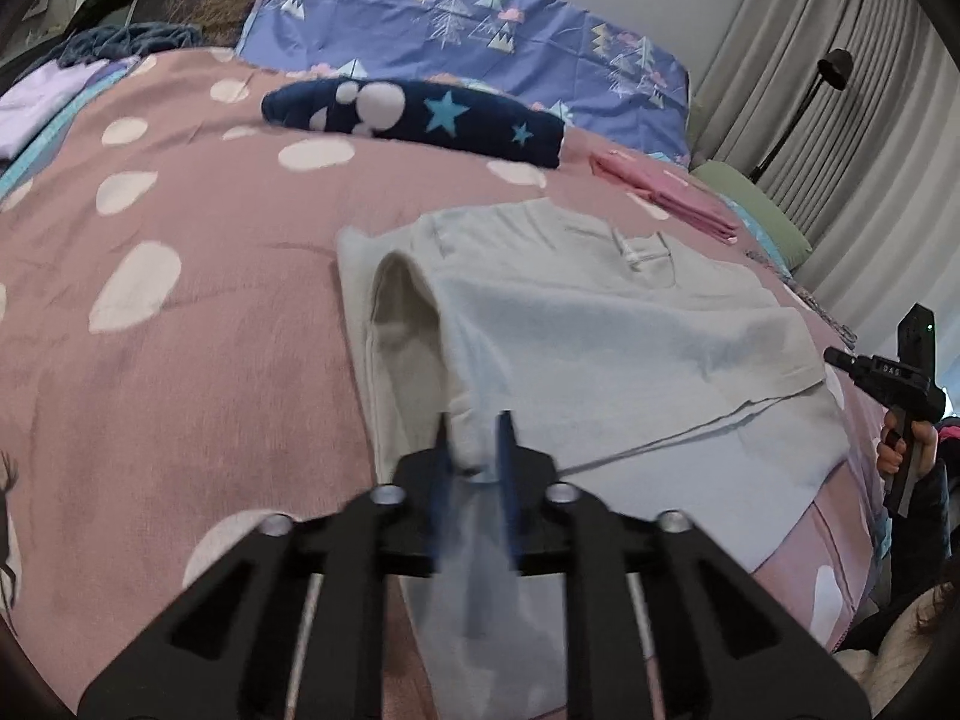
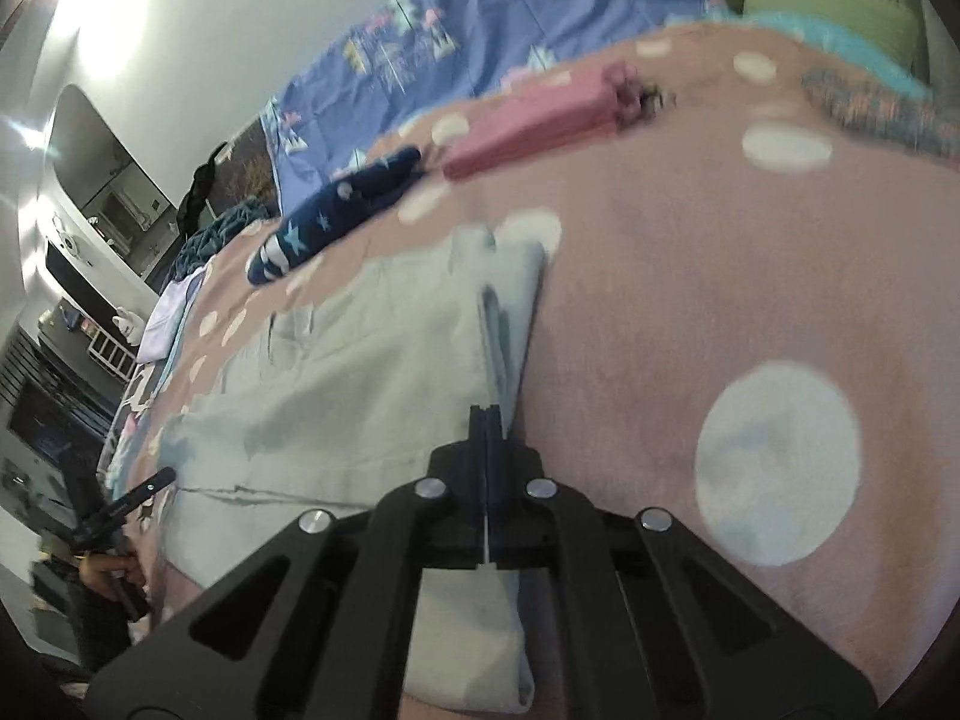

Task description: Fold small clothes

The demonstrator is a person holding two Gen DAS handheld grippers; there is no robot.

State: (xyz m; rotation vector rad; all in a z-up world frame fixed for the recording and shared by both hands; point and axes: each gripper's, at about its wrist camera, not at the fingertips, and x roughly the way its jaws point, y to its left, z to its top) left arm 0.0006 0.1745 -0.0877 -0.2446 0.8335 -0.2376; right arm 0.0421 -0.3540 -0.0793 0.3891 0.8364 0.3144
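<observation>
The pale grey garment [image 1: 600, 324] lies spread on the bed, near its front edge, already part-folded, with a layer doubled over on top and a neckline with a small tag showing toward the far side. It looks like a soft, light knit or fleece: limp, no stiffness, likely to sag and drape wherever it isn't supported, and not slippery against the blanket. Nothing fragile about it. A piece like this is best taken at two corners or along one hem, so the edge stays straight when lifted over.

That is about how it is being held. The left gripper [image 1: 474, 450] has its blue fingers [image 1: 506, 450] nearly closed, with a bunched bit of the near-left edge pinched between them; the cloth rises in a hollow fold just behind the grip. The right gripper [image 2: 487, 420] has its fingers pressed fully together on the thin right-hand edge of the garment, where the doubled layers meet.

Under it is the pink blanket with white dots [image 1: 180, 240]. Further back lie a folded navy piece with stars [image 1: 420, 114] and a folded pink piece [image 1: 660, 192], apart from each other and well clear of the grey one. Behind those is a blue patterned sheet [image 1: 480, 18], and curtains [image 1: 840, 120] hang off to the right.
</observation>
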